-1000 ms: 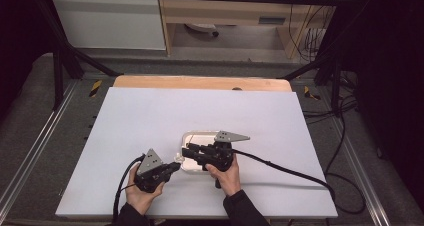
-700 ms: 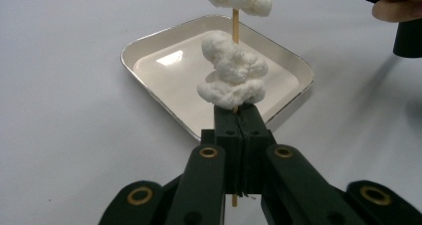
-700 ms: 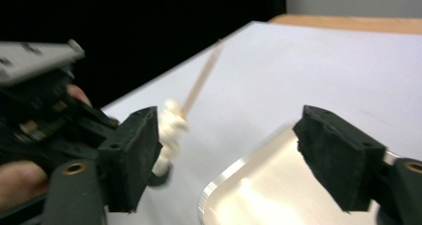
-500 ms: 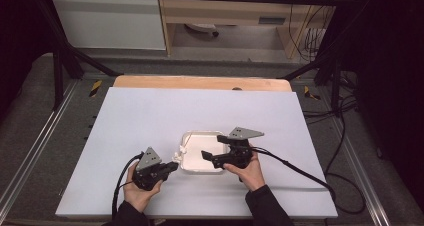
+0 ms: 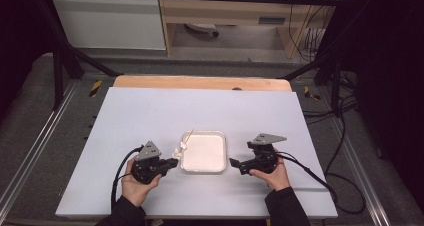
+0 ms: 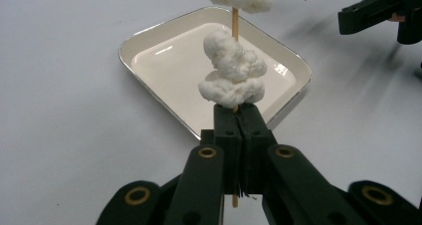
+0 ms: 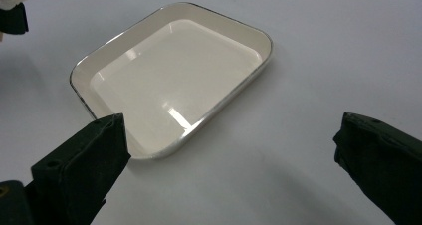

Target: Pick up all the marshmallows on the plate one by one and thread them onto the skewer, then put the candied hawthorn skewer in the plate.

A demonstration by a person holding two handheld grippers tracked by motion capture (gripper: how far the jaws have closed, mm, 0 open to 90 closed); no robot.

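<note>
The skewer (image 6: 234, 28), a thin wooden stick with white fluffy lumps (image 6: 233, 70) threaded on it, is what we are working on, and it stands pinched at its lower end between the pressed-together jaws of our left gripper (image 5: 170, 163), leaning over the left edge of the white tray (image 5: 216, 168) near the middle of the desk (image 5: 150, 111). Two lumps sit on the stick in the left gripper view, one just above the jaws and one higher up near the top of the frame. A second ago our right gripper (image 5: 235, 163) was close in over the tray beside the left one; now it has drawn off to the tray's right side, well apart from the skewer, and its jaws have just been opening and stand spread wide with nothing between them. The tray itself lies empty. We judge that the right gripper has let go of its part in the work, so the skewer now rests wholly with the left.
</note>
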